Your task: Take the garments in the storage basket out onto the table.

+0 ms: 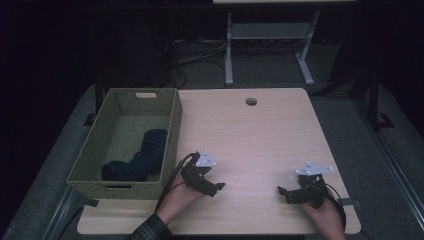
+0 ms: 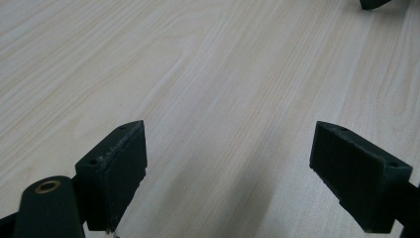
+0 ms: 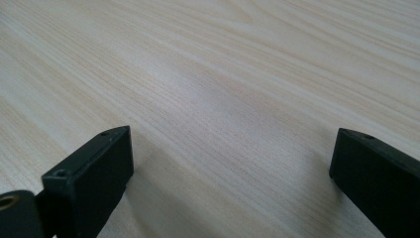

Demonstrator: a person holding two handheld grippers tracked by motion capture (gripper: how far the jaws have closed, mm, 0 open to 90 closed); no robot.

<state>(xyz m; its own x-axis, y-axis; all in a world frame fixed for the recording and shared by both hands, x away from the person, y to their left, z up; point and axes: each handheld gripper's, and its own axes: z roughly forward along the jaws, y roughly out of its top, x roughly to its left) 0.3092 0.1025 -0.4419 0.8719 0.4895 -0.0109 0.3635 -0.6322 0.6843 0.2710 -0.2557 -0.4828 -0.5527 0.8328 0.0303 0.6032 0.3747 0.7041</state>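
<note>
Your left gripper (image 1: 216, 188) sits low over the near part of the table (image 1: 260, 135), left of centre, jaws pointing right. In the left gripper view (image 2: 228, 168) its jaws stand spread wide, with bare wood grain between them; they hold nothing. Whether the jaw tips touch the wood cannot be told.

Your right gripper (image 1: 283, 192) is near the table's near right corner, jaws pointing left toward the other gripper. In the right gripper view (image 3: 230, 173) its jaws are likewise spread wide over plain tabletop, nothing pinched. The two grippers face each other, well apart.

Your left hand (image 1: 176, 195) comes in from the near edge with a plaid sleeve (image 1: 150, 230); your right hand (image 1: 325, 212) wraps the right gripper's handle.

Woven basket (image 1: 172, 125) stands at the table's left side, just beside the left gripper's far-left. A dark cloth (image 1: 145, 157) lies bunched in its near half, inside the walls. Cable hole (image 1: 251, 102) lies in the tabletop's far part.
</note>
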